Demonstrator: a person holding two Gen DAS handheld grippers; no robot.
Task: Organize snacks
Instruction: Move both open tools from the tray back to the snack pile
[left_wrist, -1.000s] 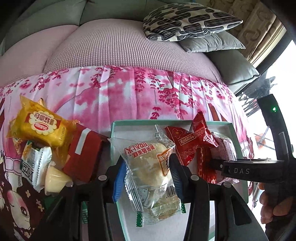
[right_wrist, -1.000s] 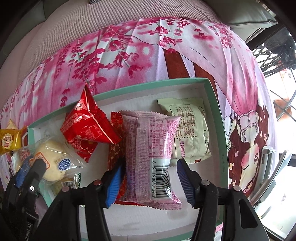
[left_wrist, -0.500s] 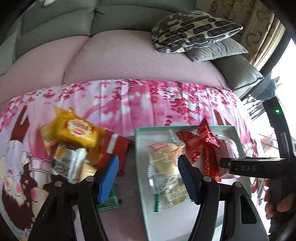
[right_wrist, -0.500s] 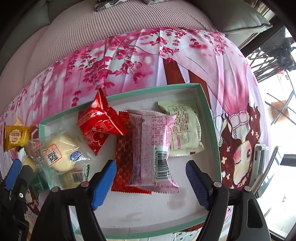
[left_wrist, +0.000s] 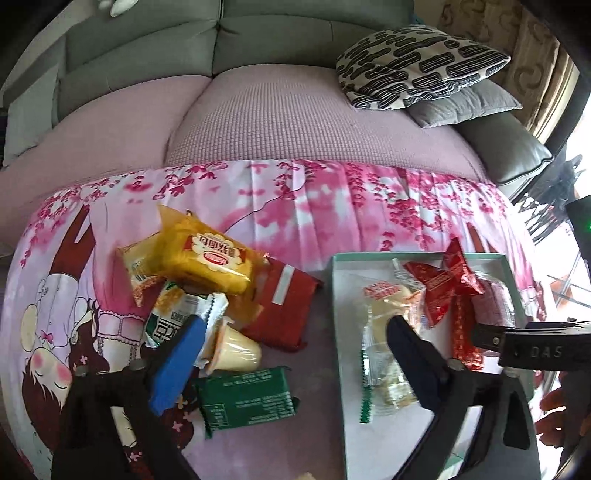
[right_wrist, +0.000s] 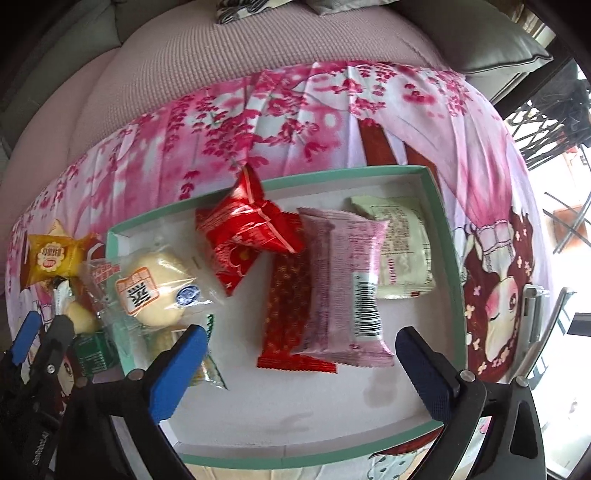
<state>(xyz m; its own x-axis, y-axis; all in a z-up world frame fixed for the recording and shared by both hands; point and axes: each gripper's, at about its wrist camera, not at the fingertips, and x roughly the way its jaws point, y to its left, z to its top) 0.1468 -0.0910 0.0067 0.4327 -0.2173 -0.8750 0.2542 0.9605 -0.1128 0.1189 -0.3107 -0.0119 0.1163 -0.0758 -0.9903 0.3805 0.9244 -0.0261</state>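
Two handheld grippers above a worktop draped with a pink cherry-blossom cloth (left_wrist: 295, 206); a sofa with a black-and-white patterned cushion (left_wrist: 417, 66) lies behind.

Left gripper (left_wrist: 295, 365): jaws opening, standing wide apart, with nothing clamped between them. One blue pad overlaps the loose snack pile in the view; the other overlaps the left part of the box.

Right gripper (right_wrist: 299, 365): jaws opening, spread wide and empty, pointing down over the box; the pink packet lies between them in the view, untouched by the pads.

Teal-rimmed shallow box (right_wrist: 448, 236), white inside, resting on the cloth. It holds, left to right in the right wrist view: a clear-wrapped bun (right_wrist: 155, 291); a puffed red packet (right_wrist: 243, 232) leaning on the far wall; a flat red patterned packet (right_wrist: 288, 317) partly under a pink packet (right_wrist: 343, 291) with a barcode; and a pale green packet (right_wrist: 399, 247) near the right wall.

Snacks outside the box, just beside its left wall: a yellow cake packet (left_wrist: 207, 262) on top of the pile, a red carton (left_wrist: 284, 306), a white sachet (left_wrist: 181, 317), a pudding cup (left_wrist: 236, 347) and a green packet (left_wrist: 247, 398) nearest the camera.
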